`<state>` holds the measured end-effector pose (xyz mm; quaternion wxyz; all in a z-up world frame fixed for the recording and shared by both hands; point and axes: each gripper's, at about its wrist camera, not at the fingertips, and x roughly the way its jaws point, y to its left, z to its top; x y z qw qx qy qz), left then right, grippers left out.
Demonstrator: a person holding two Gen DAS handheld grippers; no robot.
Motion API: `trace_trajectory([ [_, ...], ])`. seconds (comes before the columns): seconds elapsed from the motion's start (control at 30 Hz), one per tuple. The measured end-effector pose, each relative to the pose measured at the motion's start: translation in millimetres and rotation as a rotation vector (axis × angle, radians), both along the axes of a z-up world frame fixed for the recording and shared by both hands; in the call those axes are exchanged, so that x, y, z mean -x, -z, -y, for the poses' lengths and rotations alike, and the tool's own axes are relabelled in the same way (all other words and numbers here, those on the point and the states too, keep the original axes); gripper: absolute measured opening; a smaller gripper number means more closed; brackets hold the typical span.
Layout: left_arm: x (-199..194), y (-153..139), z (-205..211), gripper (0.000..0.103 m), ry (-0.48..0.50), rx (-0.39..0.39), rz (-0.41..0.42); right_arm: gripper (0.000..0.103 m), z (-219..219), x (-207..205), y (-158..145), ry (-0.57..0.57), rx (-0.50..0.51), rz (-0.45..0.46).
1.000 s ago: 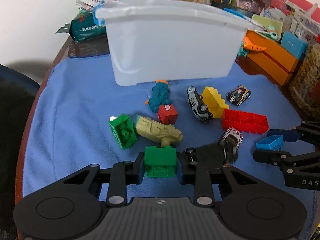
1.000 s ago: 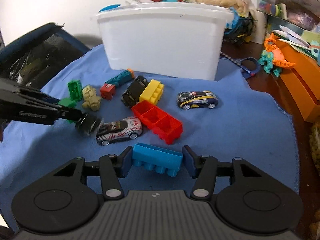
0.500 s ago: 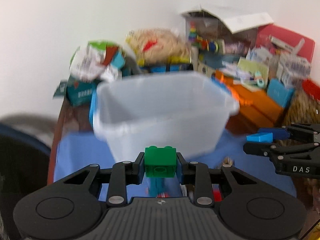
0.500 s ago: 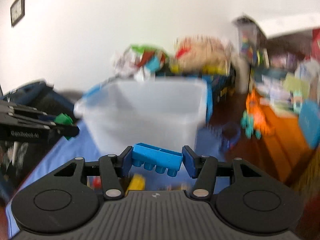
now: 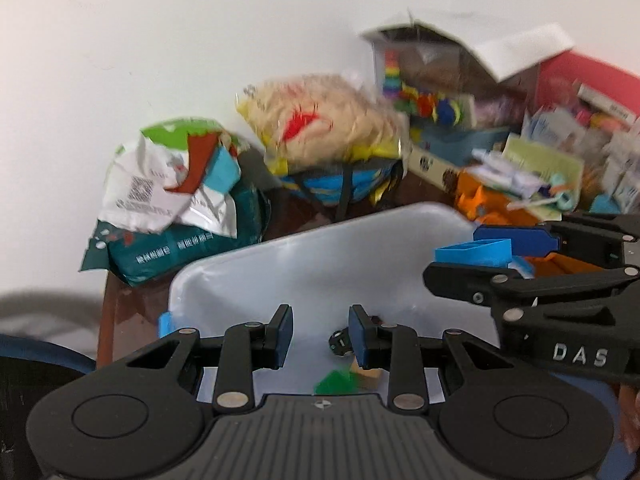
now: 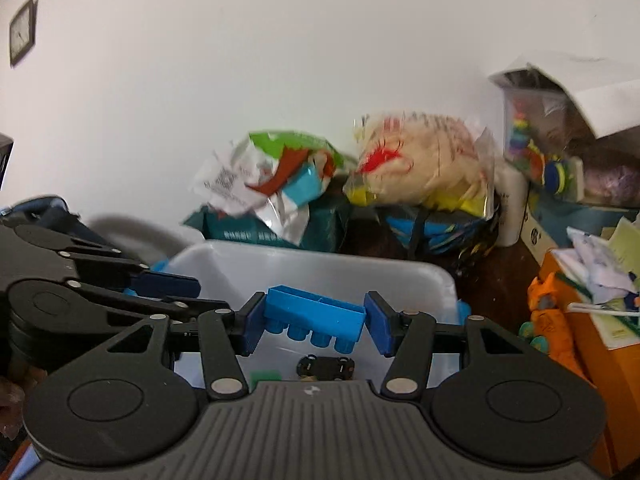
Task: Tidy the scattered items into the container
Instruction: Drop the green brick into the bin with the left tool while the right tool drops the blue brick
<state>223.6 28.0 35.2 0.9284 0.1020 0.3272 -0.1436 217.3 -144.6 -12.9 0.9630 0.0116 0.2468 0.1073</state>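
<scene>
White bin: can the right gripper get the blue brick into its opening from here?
Probably yes: the right gripper holds the blue brick over the white bin's open top; the left gripper is off to one side.

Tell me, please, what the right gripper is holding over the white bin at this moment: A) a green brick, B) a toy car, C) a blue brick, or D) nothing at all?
C: in the right wrist view the right gripper has both pads pressed on the ends of a blue brick, studs down, above the white bin, where a toy car already lies.
</scene>
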Motion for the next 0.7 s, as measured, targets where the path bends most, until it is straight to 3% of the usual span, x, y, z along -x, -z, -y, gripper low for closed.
trace_trajectory([
  [0.1, -10, 9, -3, 0.035, -0.011, -0.001, -0.021, 0.058, -4, -14, 11, 0.018, 0.030, -0.042],
  [0.23, -12, 12, -10, 0.043, -0.027, 0.013, -0.020, 0.073, 0, -20, 16, 0.042, 0.031, -0.055],
  [0.3, -11, 12, -11, 0.046, -0.041, 0.011, -0.024, 0.074, 2, -19, 15, 0.042, 0.023, -0.058],
  [0.4, -4, 7, -10, 0.052, -0.072, 0.012, -0.019, 0.074, 2, -10, 9, 0.035, 0.014, -0.035],
  [0.57, 25, -11, -5, 0.072, -0.170, -0.029, 0.034, 0.080, 1, 20, -11, 0.019, 0.003, 0.032],
  [0.7, 54, -25, -4, 0.077, -0.264, -0.048, 0.050, 0.083, 1, 49, -23, 0.001, 0.011, 0.055],
])
